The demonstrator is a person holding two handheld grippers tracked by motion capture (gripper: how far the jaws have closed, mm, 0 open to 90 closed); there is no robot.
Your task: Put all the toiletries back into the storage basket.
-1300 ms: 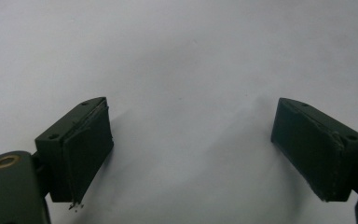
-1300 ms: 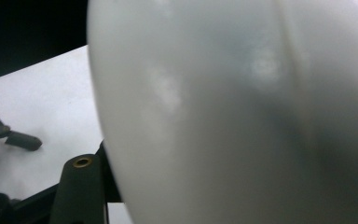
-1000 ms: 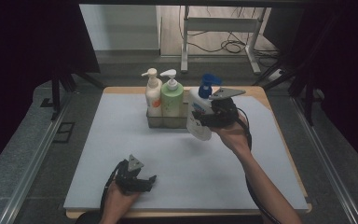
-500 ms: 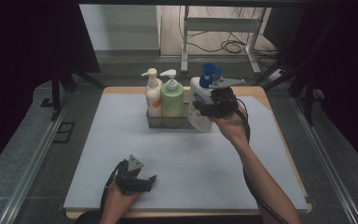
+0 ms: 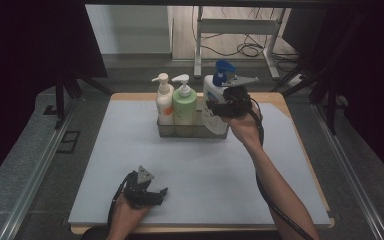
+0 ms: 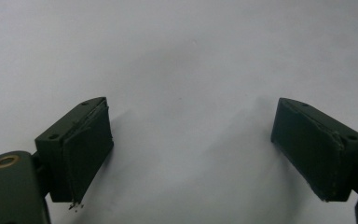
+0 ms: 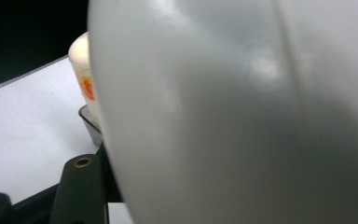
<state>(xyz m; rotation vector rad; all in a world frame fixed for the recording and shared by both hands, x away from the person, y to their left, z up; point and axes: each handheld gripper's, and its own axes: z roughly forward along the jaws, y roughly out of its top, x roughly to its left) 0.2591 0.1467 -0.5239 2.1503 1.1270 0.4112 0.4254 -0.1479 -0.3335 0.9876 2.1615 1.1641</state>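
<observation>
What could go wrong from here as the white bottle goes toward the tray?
The right gripper holds the white bottle with the blue pump tilted at the clear tray's right end. It may catch the rim there or knock the green bottle beside it. The left gripper rests open, far from the tray, so a bump may shift the tray.

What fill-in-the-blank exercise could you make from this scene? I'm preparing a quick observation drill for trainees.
1. The right gripper holds a white bottle with a ____ pump top.
2. The number of bottles standing in the clear bin beside it is ____.
3. The bottle next to the held one is coloured ____.
4. The left gripper rests on the mat with its jaws ____.

Missing words: blue; two; green; open
</observation>
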